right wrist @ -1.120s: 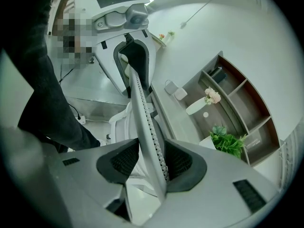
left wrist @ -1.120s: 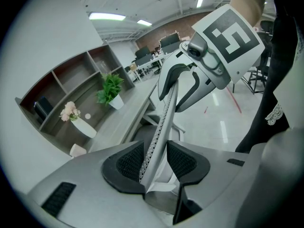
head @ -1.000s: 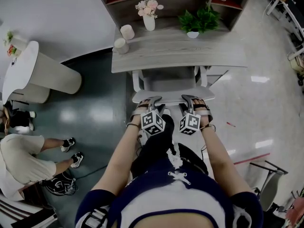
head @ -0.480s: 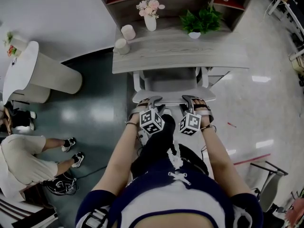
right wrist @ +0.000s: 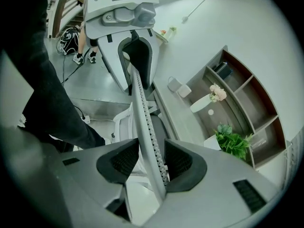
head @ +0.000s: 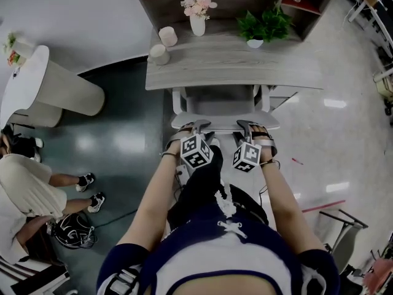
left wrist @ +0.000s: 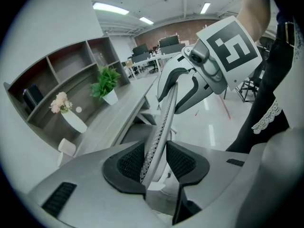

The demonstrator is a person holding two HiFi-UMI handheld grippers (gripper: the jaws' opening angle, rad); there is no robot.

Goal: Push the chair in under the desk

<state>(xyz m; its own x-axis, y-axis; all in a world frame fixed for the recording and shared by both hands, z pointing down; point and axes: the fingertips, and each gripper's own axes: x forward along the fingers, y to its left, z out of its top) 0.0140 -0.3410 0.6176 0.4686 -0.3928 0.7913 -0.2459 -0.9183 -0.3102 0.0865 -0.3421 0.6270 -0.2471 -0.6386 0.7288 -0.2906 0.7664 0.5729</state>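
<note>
A light grey office chair stands with its seat (head: 218, 101) partly under the grey wooden desk (head: 233, 66). Its thin perforated backrest edge (head: 224, 121) runs crosswise just in front of me. My left gripper (head: 198, 126) is shut on the left part of that edge, and in the left gripper view the backrest (left wrist: 164, 120) passes between the dark pads of the left gripper (left wrist: 156, 158). My right gripper (head: 244, 126) grips the right part. The right gripper view shows the backrest (right wrist: 141, 110) pinched between the pads of the right gripper (right wrist: 151, 161).
On the desk stand a vase of flowers (head: 198, 18), a potted plant (head: 263, 26) and two pale cups (head: 163, 45), with a shelf unit behind. A round white table (head: 37, 85) and a seated person (head: 24, 189) are at the left. A folded frame (head: 344, 226) stands at the right.
Both grippers stay clamped on the backrest, and the chair shows no clear shift against the desk. The seated person at the left has moved.
</note>
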